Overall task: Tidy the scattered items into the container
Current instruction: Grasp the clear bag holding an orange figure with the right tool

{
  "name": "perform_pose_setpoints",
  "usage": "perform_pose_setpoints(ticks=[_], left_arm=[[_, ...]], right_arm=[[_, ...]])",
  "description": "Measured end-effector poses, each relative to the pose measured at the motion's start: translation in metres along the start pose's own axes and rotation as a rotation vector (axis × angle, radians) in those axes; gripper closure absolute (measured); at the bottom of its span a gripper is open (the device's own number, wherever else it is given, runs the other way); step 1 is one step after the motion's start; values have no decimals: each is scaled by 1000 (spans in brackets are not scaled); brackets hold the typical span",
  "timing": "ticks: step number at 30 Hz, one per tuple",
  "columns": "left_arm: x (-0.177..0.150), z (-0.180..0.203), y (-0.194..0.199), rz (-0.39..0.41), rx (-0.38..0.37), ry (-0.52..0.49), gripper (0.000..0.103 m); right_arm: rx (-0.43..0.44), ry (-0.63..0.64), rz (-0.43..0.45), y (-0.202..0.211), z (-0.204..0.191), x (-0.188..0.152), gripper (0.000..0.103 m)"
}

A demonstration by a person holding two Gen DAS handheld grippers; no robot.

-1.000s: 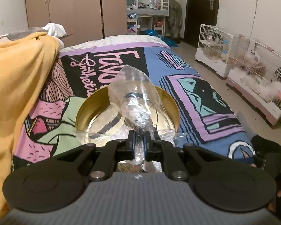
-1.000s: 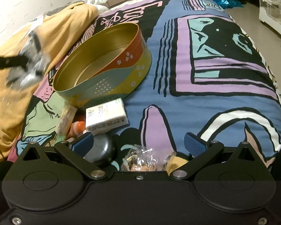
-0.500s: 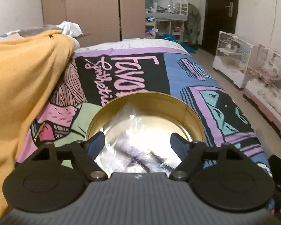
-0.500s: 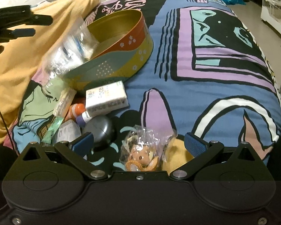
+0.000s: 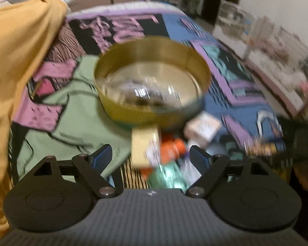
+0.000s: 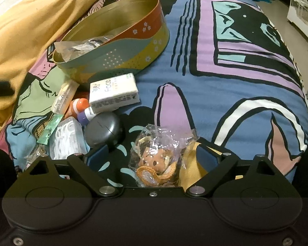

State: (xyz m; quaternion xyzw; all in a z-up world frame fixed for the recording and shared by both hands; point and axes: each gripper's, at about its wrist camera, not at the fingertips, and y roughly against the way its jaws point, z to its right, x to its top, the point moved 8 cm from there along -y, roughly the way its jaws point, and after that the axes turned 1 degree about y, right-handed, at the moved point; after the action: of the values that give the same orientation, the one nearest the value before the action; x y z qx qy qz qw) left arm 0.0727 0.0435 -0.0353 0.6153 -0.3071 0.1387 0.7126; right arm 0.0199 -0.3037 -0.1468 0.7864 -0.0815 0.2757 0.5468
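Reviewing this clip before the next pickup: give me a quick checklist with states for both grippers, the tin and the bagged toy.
1. Clear bag lies in the tin: ok.
2. Left gripper open, empty: ok.
3. Right gripper jaws, just closing, flank the bagged toy: ok.
4. Pads pressing the toy's bag: not ok.
5. Tin has room: ok.
6. Left wrist view sharp: not ok.

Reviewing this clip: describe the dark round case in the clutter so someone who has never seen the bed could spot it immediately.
Start at the round tin on the patterned bedspread; a small pile lies just in front of it. Below the white tissue pack sits the dark round case, the only smooth, dark grey, dome-shaped thing there, crossed by a thin seam.
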Motion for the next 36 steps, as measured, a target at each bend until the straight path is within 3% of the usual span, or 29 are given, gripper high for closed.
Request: perform_pose_setpoints(ticks=[9,13,16,18,21,26,36], left_arm=[[-70,16,-24,-159,-46,-24,14],[-88,22,-32,-186,-63,-20,14],[-94,24,-38,-201,-53,-25,14],[-98,23,-42,-210,-48,-9,14],[-105,21,-46,-220,-41,16,14],[-105,18,-45,-203,-61,55,14],[-106,18,-45,-193,-89,112,14]], right_arm=[[-8,7,-21,-6,0,-2,24],[-9,18,-25,-7,-2,-3,27],[-11,28,-21,-8,-3,-3,35],[-14,32,-13,-7,-4,-2,52],[-14,44,-3,-6,-6,-3,63],[-29,70,56,5,-13,1,75],[-29,64,76,29,-20,-2,78]])
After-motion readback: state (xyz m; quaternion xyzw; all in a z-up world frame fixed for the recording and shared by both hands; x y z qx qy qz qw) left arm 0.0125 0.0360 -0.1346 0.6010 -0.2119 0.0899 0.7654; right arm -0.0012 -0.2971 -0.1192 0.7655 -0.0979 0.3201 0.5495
